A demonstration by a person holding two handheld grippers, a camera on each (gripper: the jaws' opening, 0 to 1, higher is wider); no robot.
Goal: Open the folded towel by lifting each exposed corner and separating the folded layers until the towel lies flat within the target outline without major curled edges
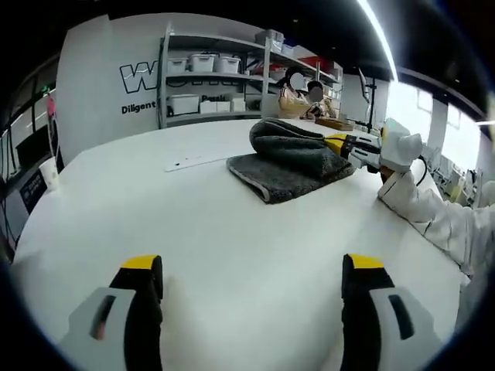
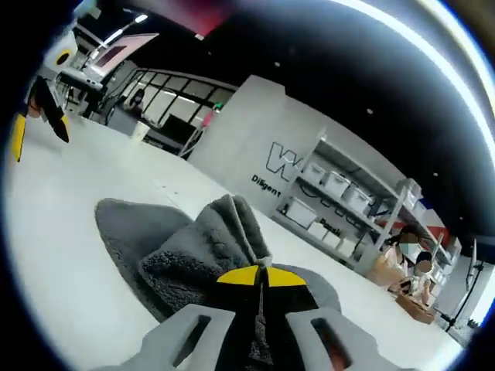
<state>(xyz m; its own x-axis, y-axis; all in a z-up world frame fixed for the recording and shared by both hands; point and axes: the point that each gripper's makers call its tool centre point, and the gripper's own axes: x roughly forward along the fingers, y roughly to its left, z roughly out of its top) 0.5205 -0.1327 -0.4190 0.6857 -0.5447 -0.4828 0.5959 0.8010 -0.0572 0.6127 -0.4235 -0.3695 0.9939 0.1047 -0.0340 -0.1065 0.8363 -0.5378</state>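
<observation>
A grey towel [image 1: 290,158] lies folded on the white table [image 1: 232,232], with its upper layer raised into a hump. In the left gripper view, my right gripper [image 1: 343,144] comes in from the right, held by a white-gloved hand, and is shut on the raised layer. My left gripper [image 1: 251,267] is open over bare table, well short of the towel. In the right gripper view, the yellow-tipped jaws of my right gripper [image 2: 259,276] are closed together on a bunched fold of the towel [image 2: 178,247]. My left gripper [image 2: 39,108] appears far off at the upper left.
A thin white strip [image 1: 193,161] lies on the table left of the towel, and a cup [image 1: 50,171] stands at the left edge. Behind the table are shelves [image 1: 216,77] with white bins and seated people [image 1: 298,97]. A white sleeve [image 1: 433,216] crosses the right side.
</observation>
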